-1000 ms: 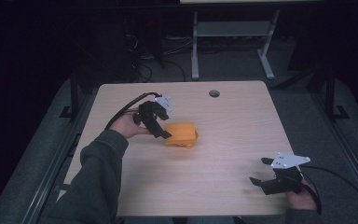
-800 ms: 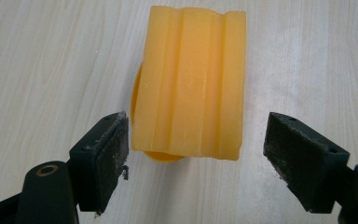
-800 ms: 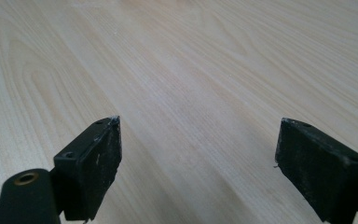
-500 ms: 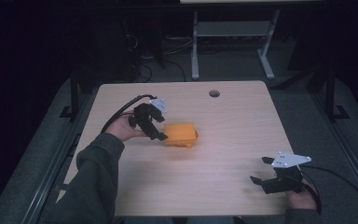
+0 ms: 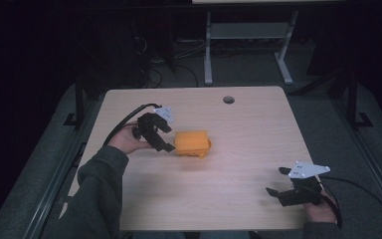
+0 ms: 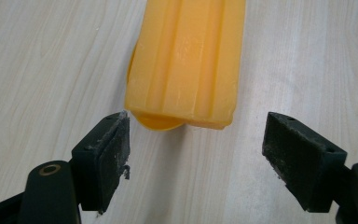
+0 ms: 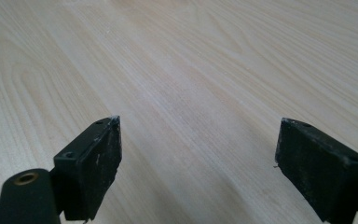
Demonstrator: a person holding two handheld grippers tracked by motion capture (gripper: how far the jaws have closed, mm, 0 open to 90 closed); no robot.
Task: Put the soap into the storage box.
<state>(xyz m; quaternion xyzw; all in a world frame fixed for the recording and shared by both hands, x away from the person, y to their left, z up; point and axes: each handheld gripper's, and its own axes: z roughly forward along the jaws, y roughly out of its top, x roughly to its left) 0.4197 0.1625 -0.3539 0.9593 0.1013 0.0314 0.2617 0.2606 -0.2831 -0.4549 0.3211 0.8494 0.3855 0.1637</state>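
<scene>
Glossy orange plastic block with ribbed top (image 5: 192, 142), lying flat on the light wooden bench (image 5: 238, 124), sitting left of centre, its near end resting uncovered.

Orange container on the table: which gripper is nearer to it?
Left. The left gripper sits open right beside the orange container, at its left end. The right gripper rests open at the table's near right corner, well away.

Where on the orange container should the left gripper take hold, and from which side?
Judging by its pose, across the near short end of the orange container, coming in from its left end along the table. Its long ribbed sides run straight ahead of the left gripper, whose open jaws stand wider than the container, likely letting them close on both sides.
</scene>
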